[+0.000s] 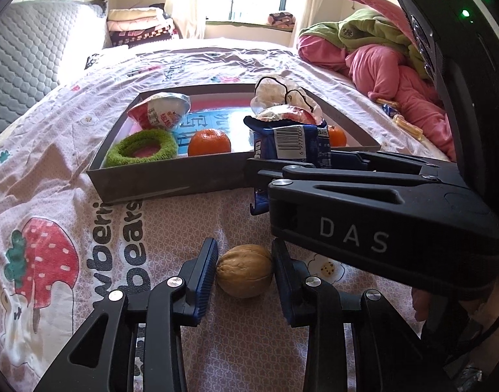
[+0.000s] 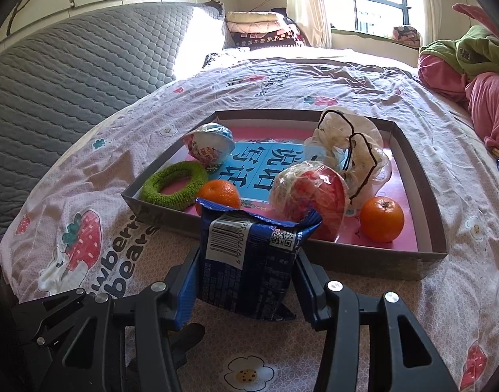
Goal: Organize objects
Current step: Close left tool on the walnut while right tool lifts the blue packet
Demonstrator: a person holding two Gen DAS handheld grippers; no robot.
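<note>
With several items already in the tray [image 2: 426, 196] on the bed, two remained outside — the walnut [image 1: 244, 270] clamped in the left tool [image 1: 244, 277], the blue snack packet [image 2: 246, 261] gripped by the right tool [image 2: 244, 281].

Bed [image 2: 331, 85] covered by pale pink sheet [image 1: 171, 228], strawberry and flower prints, large dark lettering. Grey quilted headboard [image 2: 63, 75] at left, sunlit patch on it. Folded blanket stack [image 1: 138, 24] in far corner by headboard. Window [image 2: 370, 0] with dark frame bars, bright daylight, cream curtain [image 1: 184, 3] beside it. Small patterned bundle [image 1: 281, 19] on windowsill. Heap of pink and green bedding [image 1: 377, 49] at right edge of bed.
</note>
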